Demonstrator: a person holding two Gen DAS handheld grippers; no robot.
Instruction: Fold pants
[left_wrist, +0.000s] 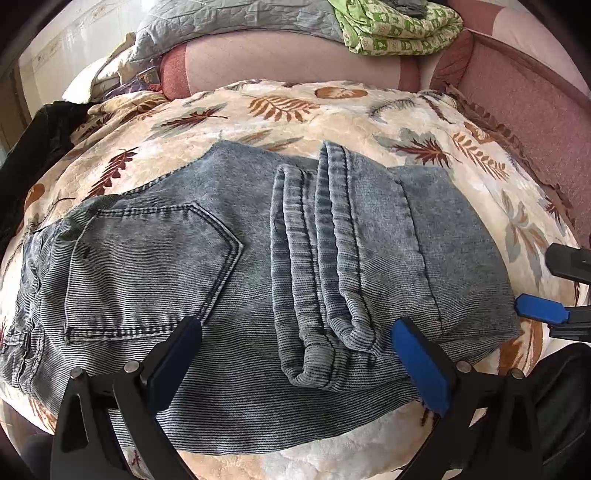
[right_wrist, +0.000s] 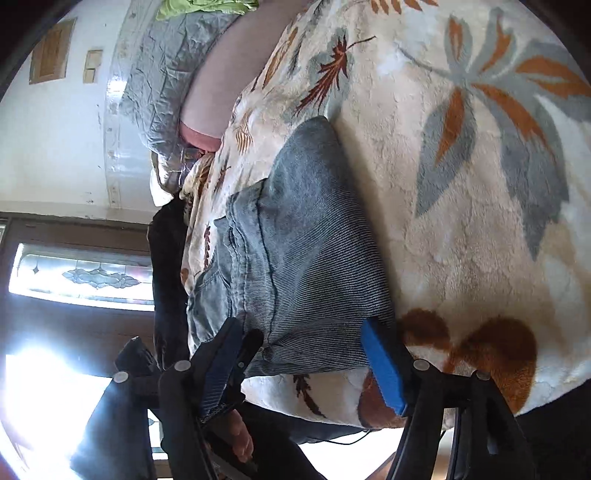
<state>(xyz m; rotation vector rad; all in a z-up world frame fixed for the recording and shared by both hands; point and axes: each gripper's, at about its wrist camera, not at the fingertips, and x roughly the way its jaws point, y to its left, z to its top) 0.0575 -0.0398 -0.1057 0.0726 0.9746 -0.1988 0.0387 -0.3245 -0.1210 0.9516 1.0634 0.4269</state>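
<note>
Here: one folded pants (left_wrist: 258, 266), one blanket (left_wrist: 369, 110), two grippers, jaws apart.

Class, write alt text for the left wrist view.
Folded blue jeans lie on a leaf-patterned blanket, leg hems doubled back beside the back pocket. The left gripper hangs open over their near edge; the right gripper shows at the right edge.
</note>
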